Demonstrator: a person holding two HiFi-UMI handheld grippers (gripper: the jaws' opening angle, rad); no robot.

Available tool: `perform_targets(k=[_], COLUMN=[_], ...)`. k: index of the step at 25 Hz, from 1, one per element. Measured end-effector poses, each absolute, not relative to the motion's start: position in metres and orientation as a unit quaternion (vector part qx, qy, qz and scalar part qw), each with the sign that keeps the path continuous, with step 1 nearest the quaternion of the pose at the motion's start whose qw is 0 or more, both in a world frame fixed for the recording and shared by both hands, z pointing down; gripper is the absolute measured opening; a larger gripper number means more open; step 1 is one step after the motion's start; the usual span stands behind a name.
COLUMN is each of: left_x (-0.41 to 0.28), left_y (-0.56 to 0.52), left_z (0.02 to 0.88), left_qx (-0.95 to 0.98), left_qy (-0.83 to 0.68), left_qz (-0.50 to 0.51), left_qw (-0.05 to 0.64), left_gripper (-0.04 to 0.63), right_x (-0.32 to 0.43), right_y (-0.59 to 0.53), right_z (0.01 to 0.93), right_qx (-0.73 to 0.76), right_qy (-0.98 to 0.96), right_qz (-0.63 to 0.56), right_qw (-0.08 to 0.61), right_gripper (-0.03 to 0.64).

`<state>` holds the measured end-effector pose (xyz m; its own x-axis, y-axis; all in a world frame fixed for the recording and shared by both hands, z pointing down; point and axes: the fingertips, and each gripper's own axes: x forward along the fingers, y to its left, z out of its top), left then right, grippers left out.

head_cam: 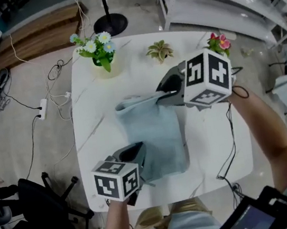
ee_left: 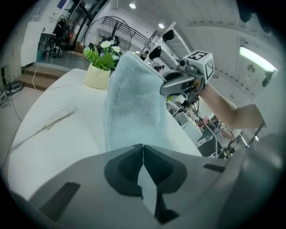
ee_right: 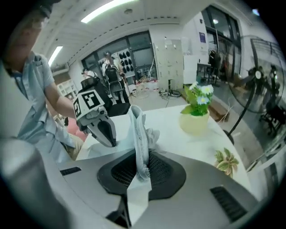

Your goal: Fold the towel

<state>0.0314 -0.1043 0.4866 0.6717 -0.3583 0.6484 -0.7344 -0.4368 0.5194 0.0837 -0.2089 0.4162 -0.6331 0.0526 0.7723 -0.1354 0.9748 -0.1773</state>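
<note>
We see one pale blue-grey terry towel (head_cam: 160, 135), rumpled, lying lengthwise on the white counter (head_cam: 212, 143). Its far end is bunched and lifted off the counter, pinched in the right tongs (head_cam: 163, 95). Its near left corner is at the closed left tongs (head_cam: 137, 152), and its middle sags down.

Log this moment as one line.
left tongs: shut on towel near edge | right tongs: shut on far edge, raised | towel: partly off table
</note>
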Motion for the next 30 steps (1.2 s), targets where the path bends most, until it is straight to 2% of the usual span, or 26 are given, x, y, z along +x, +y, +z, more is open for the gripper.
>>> perform_targets(k=[8, 18, 27, 30], left_x=[-0.012, -0.019, -0.026, -0.025], left_y=[-0.03, 0.028, 0.05, 0.052], left_z=[0.445, 0.446, 0.467, 0.47], left_qx=[0.821, 0.835, 0.832, 0.833], left_qy=[-0.366, -0.353, -0.345, -0.341], left_qz=[0.172, 0.177, 0.196, 0.197], left_qw=[0.403, 0.384, 0.388, 0.388], left_gripper=[0.009, 0.009, 0.009, 0.009], right_x=[0.079, 0.074, 0.084, 0.088], right_y=[-0.113, -0.029, 0.0, 0.009], right_z=[0.38, 0.42, 0.471, 0.476], right_qx=[0.064, 0.097, 0.112, 0.099], right_qy=[-0.913, -0.893, -0.877, -0.879], right_qz=[-0.014, -0.159, -0.194, -0.189], right_qw=[0.403, 0.409, 0.426, 0.425], right_gripper=[0.071, 0.075, 0.089, 0.117])
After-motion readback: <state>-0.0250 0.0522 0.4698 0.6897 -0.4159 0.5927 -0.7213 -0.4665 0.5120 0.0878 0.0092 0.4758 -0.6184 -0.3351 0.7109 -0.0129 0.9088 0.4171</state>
